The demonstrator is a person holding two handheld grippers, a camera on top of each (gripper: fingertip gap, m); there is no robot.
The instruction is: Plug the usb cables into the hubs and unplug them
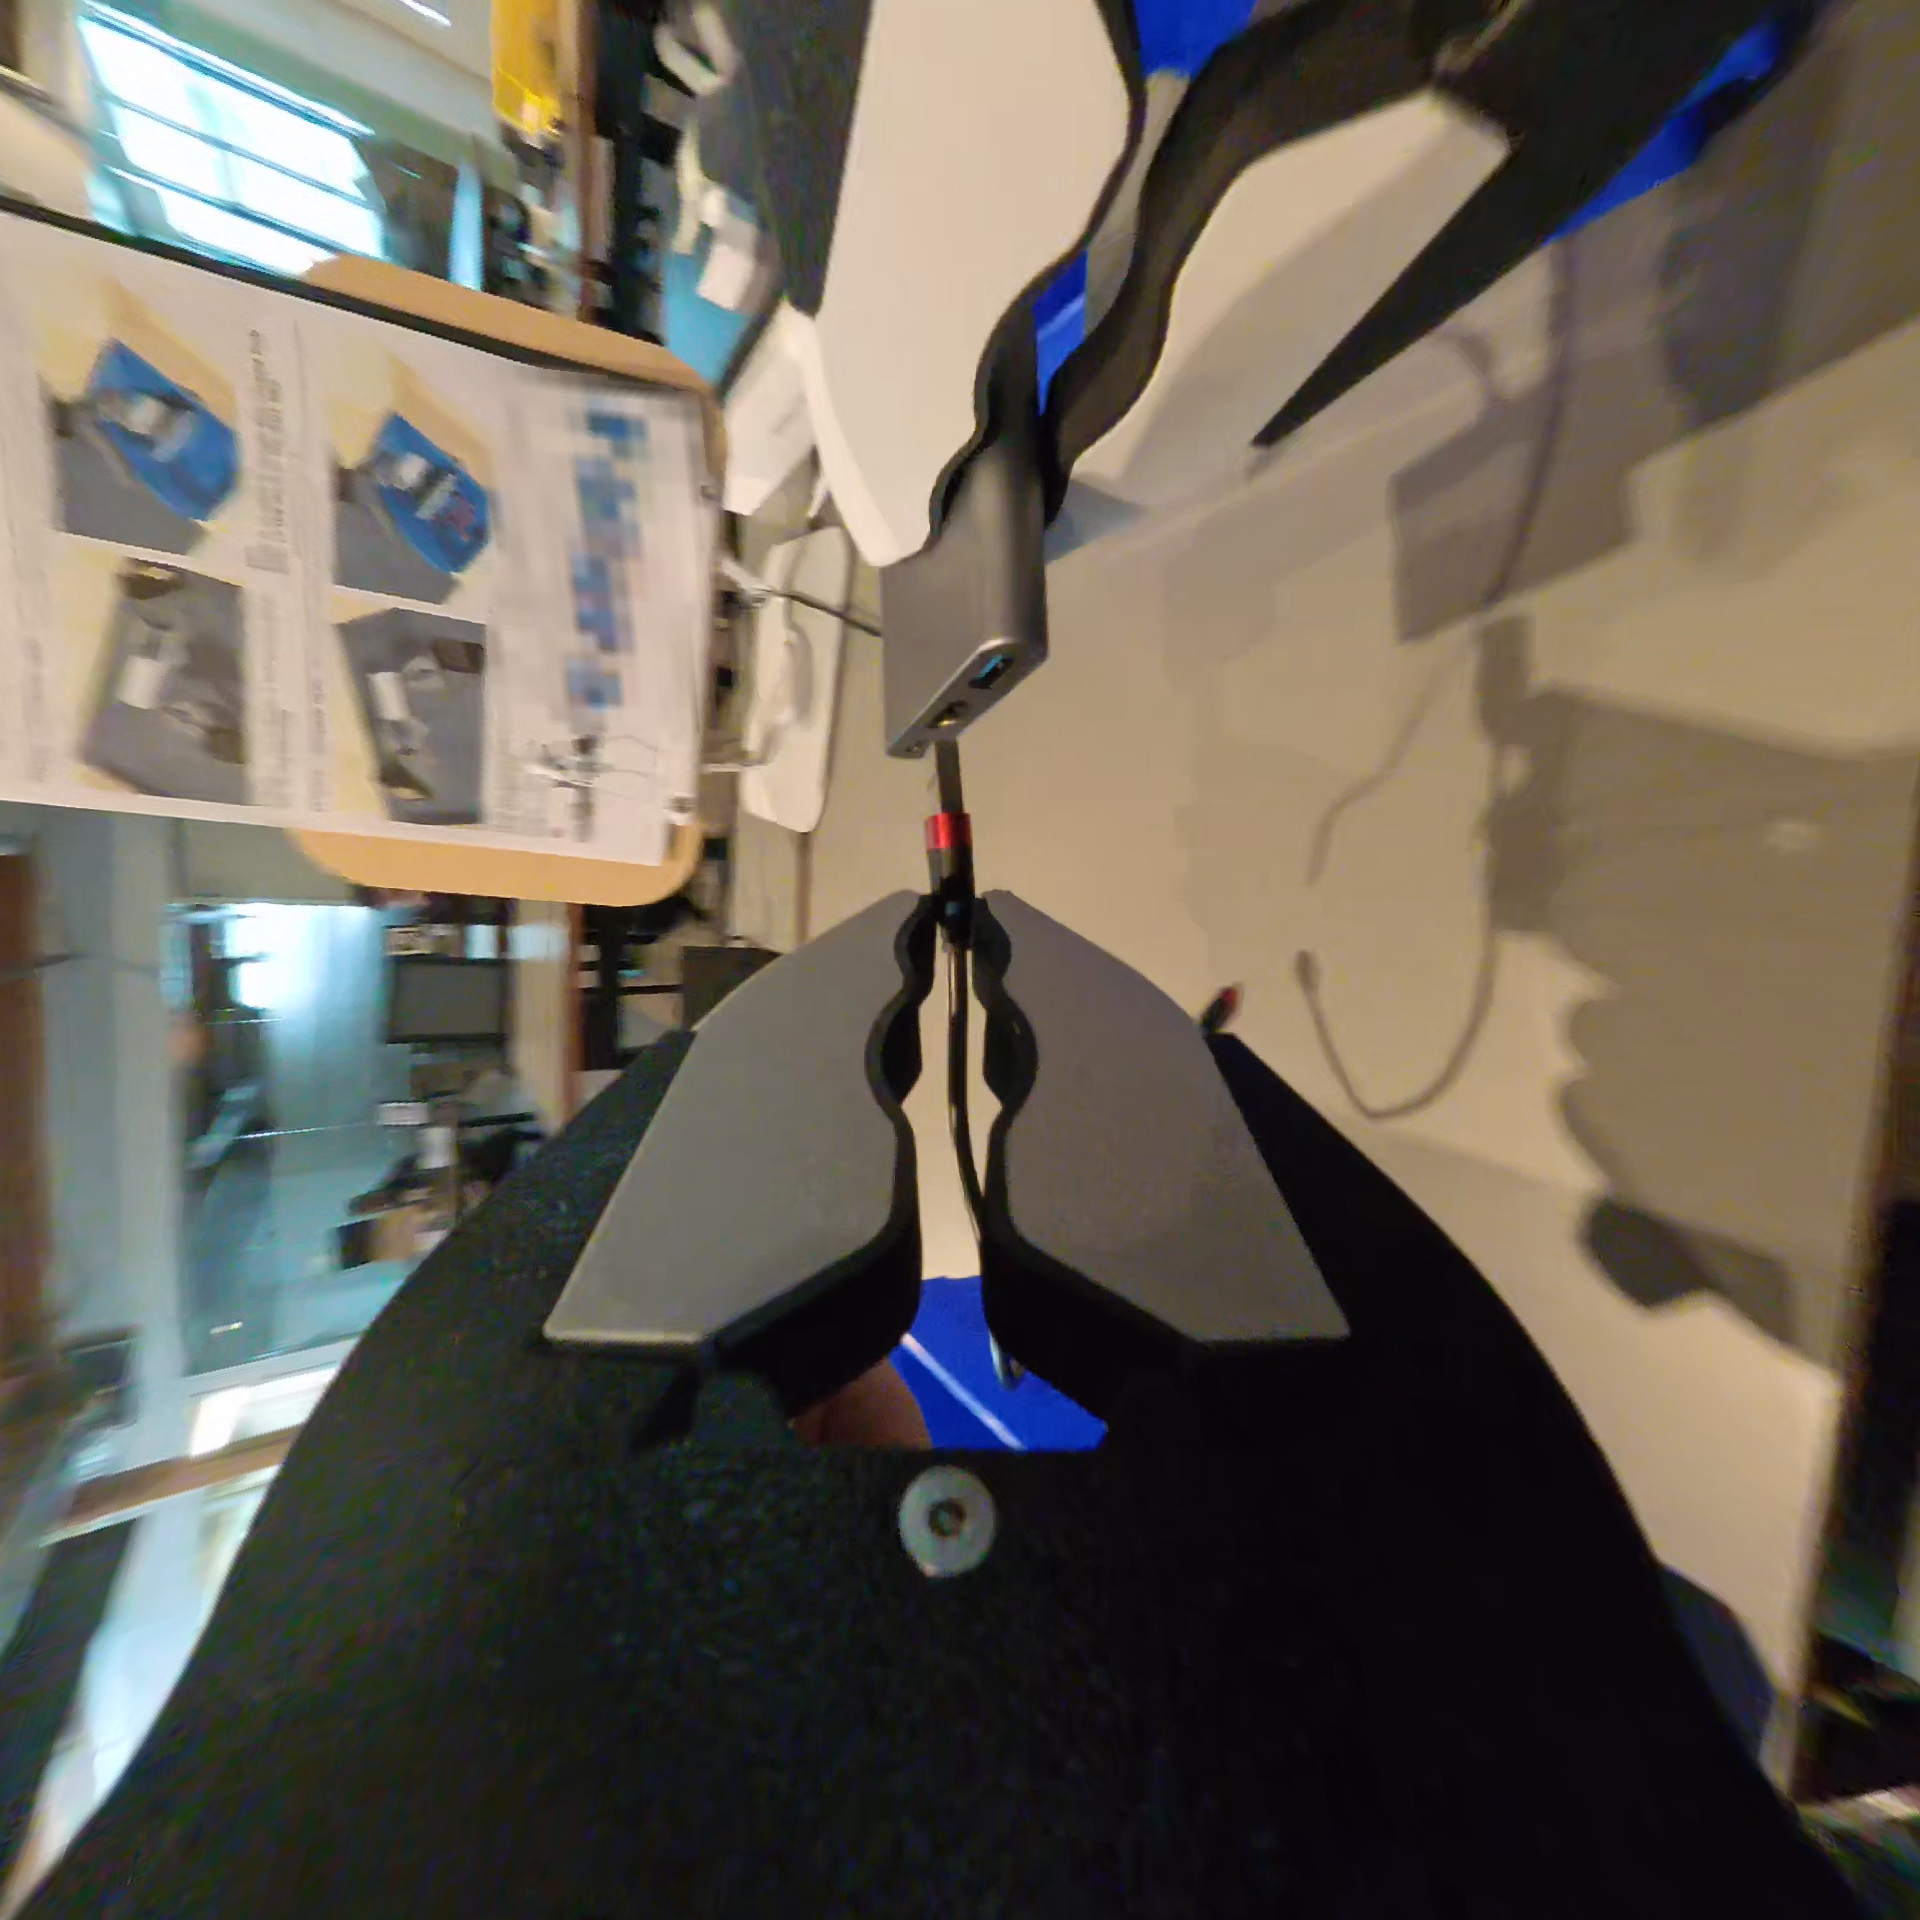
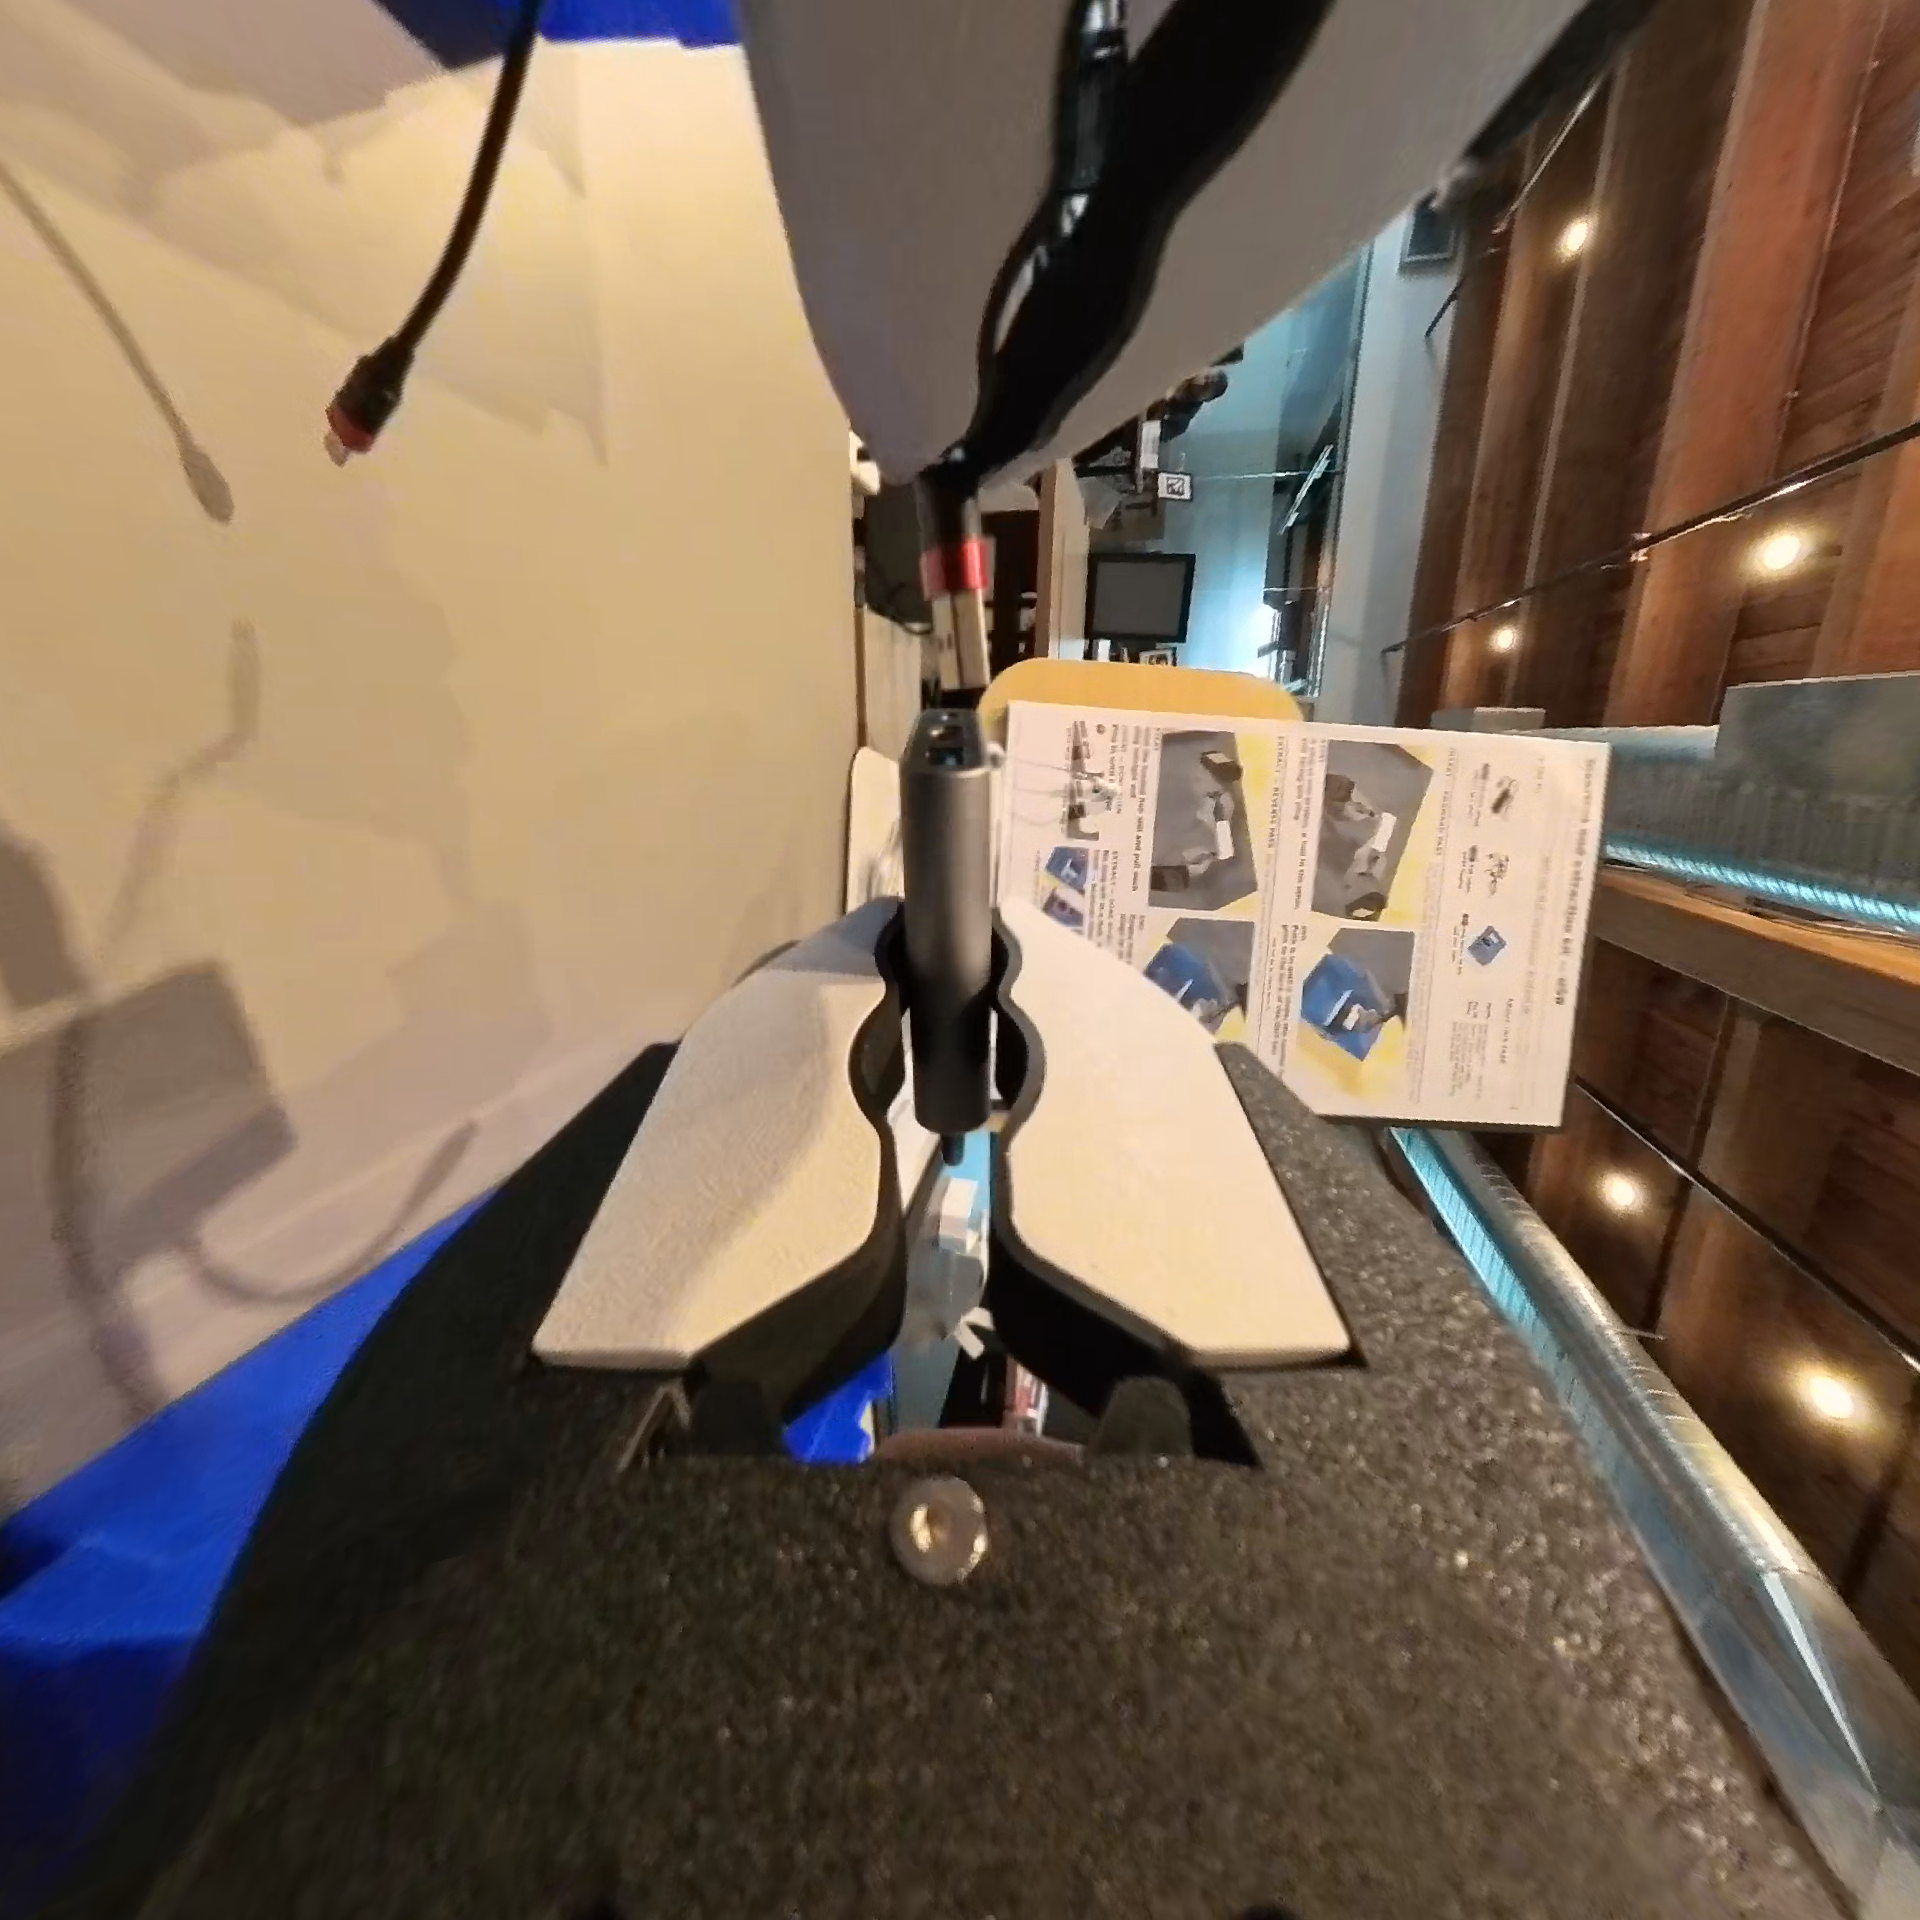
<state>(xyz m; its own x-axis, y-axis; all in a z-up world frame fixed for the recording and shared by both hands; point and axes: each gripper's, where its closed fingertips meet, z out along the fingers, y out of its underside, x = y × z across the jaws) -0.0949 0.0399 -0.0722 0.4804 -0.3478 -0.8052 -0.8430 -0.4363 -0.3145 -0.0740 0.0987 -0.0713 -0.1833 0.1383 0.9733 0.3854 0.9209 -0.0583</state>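
Left gripper (image 1: 954, 914) is pinched tight on a black USB cable (image 1: 964, 1091), gripping just behind the plug with the red ring (image 1: 948, 831). The cable trails back between the 2 fingers toward 6 o'clock. At 12 o'clock from the tips, the plug's metal end meets the port face of a grey hub (image 1: 961, 623); how deep it sits cannot be told. The hub hangs in the air, clamped from the far end by the right gripper (image 1: 1023, 416), which reaches in from 1 o'clock.

Over to the right wrist view: the right gripper (image 2: 948, 997) is closed around the hub (image 2: 943, 883), the grey body standing up between the wavy fingers with its port end pointing to 12 o'clock. Right above it, the red-ringed plug (image 2: 951, 613) lines up with the port, the left gripper (image 2: 935, 312) coming down from the top edge.

Further out, at 10 o'clock in this view, the cable's other end dangles free with a red-tipped plug (image 2: 358, 416), and a grey cable (image 2: 125, 343) hangs beside it against the pale desk (image 2: 520, 727). At 3 o'clock, a printed instruction sheet (image 2: 1351, 914) stands on a tan board. In the left wrist view that same sheet (image 1: 312, 571) sits at 9 o'clock, blurred.
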